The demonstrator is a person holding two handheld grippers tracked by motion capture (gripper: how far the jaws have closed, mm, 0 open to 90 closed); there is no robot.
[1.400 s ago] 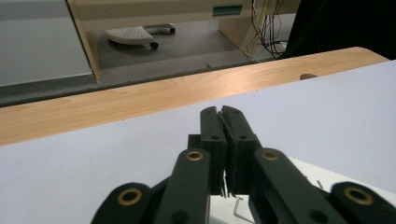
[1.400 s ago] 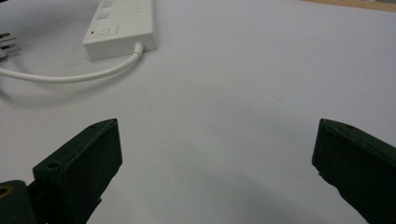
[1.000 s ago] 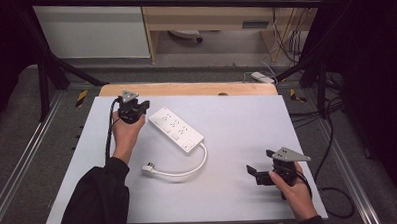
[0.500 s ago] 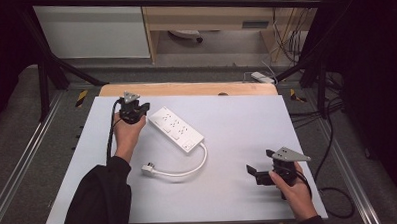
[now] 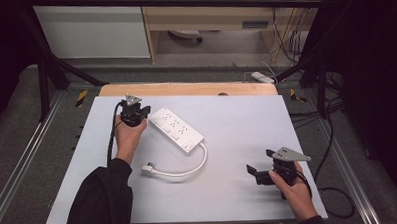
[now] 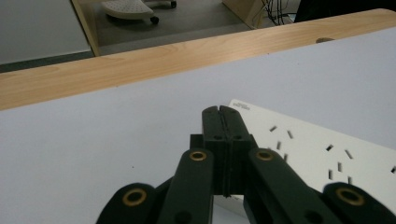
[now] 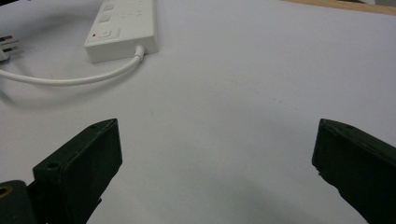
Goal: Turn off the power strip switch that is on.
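The white-topped bench [image 5: 237,140] carries a white power strip [image 5: 176,129], which lies slantwise a little left of the bench's middle, its far end toward the wooden back edge and its near end pointing toward the person. From that near end a white cord [image 5: 188,168] curls round in a loop to a plug [image 5: 148,169] lying flat, just nearer the person than the strip. The strip looks like a rigid plastic bar, light enough for one hand, with smooth faces that I would expect to be somewhat slippery; its long flat sides seem the surest place to take hold, across the narrow width near the middle so that it does not swing. The cord is soft and will trail and drag the plug after it, so a lift by the cord alone would likely let the body dangle. The left tongs [image 5: 143,112] sit at the strip's far end, seemingly touching or just beside its corner; seen in the left gripper view, their jaws are pressed together with nothing between them. The right tongs [image 5: 252,173] rest well apart from the strip, to its right and nearer the person, with jaws spread wide and empty above bare bench.
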